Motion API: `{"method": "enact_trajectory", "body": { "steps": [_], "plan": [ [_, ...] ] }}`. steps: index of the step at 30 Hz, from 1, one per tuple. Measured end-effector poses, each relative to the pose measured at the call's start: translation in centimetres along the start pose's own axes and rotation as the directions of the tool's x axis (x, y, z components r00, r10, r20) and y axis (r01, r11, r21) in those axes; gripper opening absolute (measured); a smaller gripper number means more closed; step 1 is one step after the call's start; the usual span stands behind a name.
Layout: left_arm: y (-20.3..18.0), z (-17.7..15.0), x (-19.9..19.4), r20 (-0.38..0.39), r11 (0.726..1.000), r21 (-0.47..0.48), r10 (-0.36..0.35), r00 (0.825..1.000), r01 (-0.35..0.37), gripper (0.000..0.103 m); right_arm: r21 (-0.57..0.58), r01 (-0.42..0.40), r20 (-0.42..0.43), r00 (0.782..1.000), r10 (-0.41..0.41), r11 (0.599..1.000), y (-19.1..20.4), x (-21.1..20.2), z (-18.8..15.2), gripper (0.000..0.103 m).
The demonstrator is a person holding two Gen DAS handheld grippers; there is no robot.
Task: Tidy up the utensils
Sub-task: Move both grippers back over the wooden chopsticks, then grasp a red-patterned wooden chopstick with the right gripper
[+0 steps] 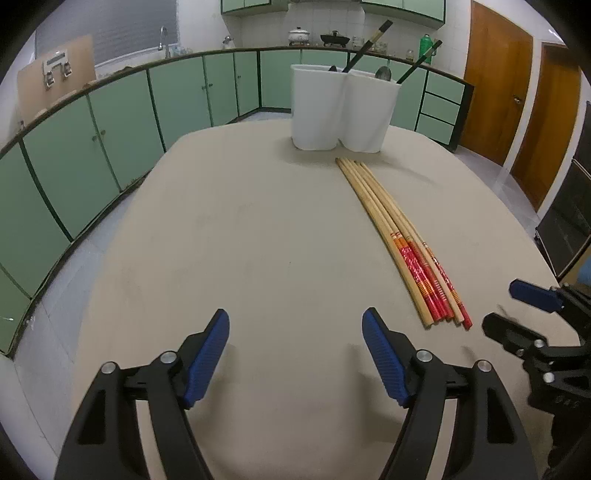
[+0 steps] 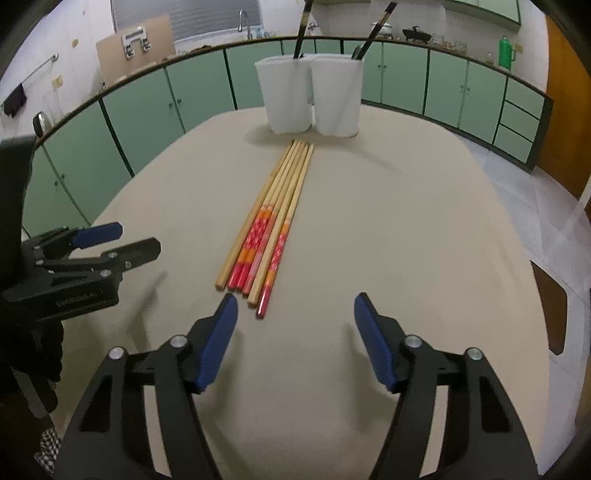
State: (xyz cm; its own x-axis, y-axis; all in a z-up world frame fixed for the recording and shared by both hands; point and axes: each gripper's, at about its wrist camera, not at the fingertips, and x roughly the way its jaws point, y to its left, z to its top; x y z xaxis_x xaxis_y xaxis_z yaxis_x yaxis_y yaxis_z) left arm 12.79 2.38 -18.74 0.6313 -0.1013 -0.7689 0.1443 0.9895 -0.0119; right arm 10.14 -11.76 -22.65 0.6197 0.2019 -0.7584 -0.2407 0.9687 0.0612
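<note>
Chopsticks [image 2: 271, 218] lie bundled mid-table [image 2: 406, 240], tips toward the white holder [image 2: 312, 94] — which holds dark utensils [image 2: 373, 33]. Right gripper [image 2: 295, 306] hovers just short of their red ends, spread, empty — left gripper [image 1: 295, 321] likewise spread.

Home kitchen. Long run of green cabinets [image 1: 110, 122] with dark trim under counter, more green units on wall above. Tap [image 2: 243, 22] at sink below slatted window. White pot [image 1: 299, 35], black wok [image 1: 334, 38], jars and green flask [image 2: 506, 51] on counter against white tiles. Cutting board [image 2: 136, 50] leans on wall, dark cloth on rail at left. Wooden doors [image 1: 496, 81] at right. Beige table [image 1: 258, 240] holds white utensil holder [image 1: 343, 107], chopsticks [image 2: 273, 218].
</note>
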Motion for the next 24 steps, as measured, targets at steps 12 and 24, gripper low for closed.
{"method": "enact_trajectory", "body": {
  "steps": [12, 24],
  "plan": [
    [0.2, -0.1, 0.1, -0.006, 1.0, -0.015, -0.011, 1.0, 0.011, 0.076, -0.017, 0.075, -0.019, 0.997, -0.075, 0.997, -1.1, 1.1, -0.2, 0.047],
    [-0.9, -0.1, 0.3, -0.021, 0.999, 0.003, -0.033, 0.999, 0.033, 0.077, 0.004, -0.022, -0.022, 1.0, 0.022, 1.0, -1.5, 1.5, -0.1, 0.008]
  ]
}}
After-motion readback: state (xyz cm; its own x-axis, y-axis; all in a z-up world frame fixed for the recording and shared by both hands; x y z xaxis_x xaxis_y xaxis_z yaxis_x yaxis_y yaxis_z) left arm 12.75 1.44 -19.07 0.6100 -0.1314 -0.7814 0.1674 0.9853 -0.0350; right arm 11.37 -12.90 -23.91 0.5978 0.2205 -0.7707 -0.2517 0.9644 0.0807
